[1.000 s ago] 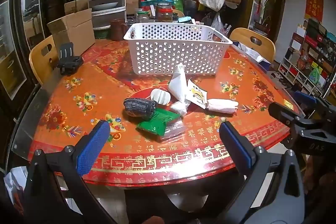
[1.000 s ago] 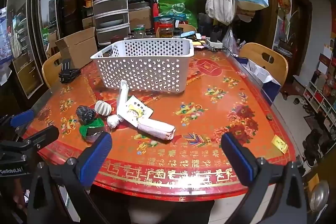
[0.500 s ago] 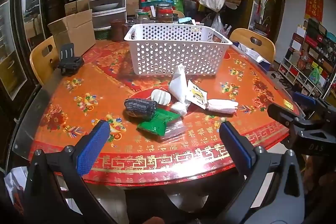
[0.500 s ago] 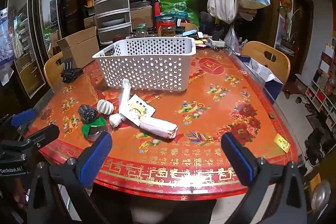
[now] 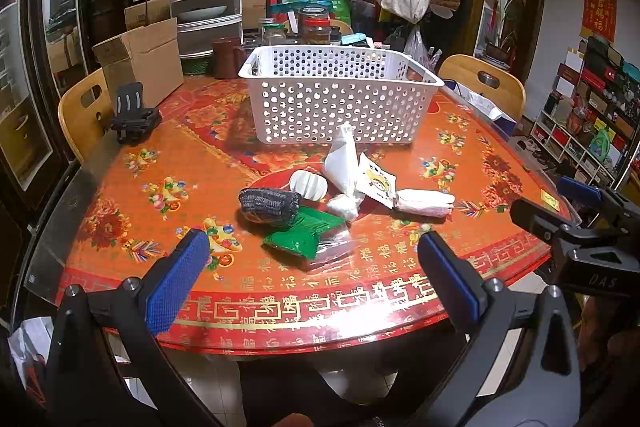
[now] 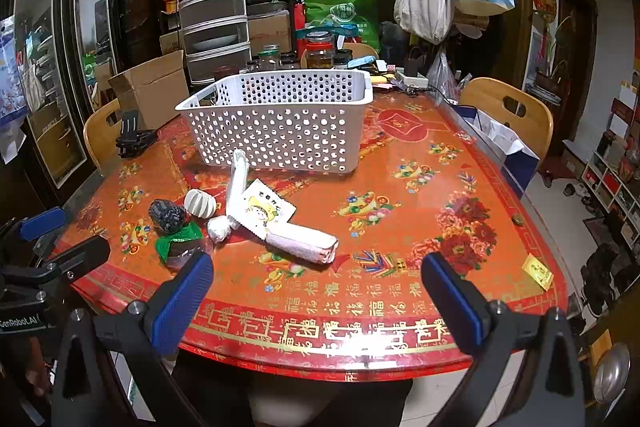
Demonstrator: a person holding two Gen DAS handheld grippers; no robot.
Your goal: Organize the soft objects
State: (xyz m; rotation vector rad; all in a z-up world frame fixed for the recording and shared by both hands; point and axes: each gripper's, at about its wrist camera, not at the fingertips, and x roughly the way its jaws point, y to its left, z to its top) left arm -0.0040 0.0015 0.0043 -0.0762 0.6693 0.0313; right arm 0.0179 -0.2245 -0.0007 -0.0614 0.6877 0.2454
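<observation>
Both claws wide open, empty. Rolled white cloth (image 6: pixel 302 245) lies at 12 o'clock fr right claw (image 6: pixel 316 287), long axis 10–4; left claw (image 5: pixel 312 267) farther.

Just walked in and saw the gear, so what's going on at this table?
A person holds two grippers at the near edge of the table, both open and empty: left gripper, right gripper. Nothing is picked up yet. A dark rolled cloth, green packet and pale rolled towel lie before the white basket.
</observation>
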